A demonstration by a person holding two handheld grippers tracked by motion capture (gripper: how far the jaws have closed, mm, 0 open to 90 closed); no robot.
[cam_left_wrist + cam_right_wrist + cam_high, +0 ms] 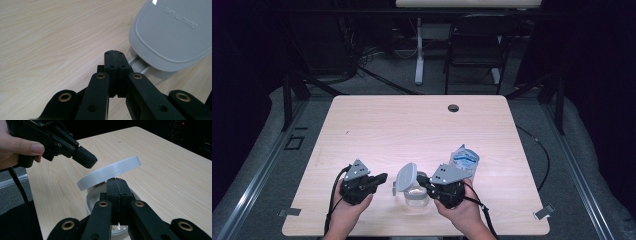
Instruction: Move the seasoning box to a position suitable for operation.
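A clear round container (414,196) stands near the table's front edge, its grey hinged lid (406,176) tilted up and open. My left gripper (383,176) is shut with nothing in it, its tip just left of the lid. In the left gripper view the closed jaws (114,53) point at the lid's (170,35) lower edge, close to its hinge. My right gripper (420,177) is also shut and bare, coming in from the right over the container. In the right gripper view its tip (115,180) sits above the container rim (90,200), under the raised lid (110,171).
A blue and white packet (464,159) stands just behind the right gripper. The wooden table (412,125) has a cable hole (453,108) at the back. A chair (474,45) and a desk leg stand beyond the table.
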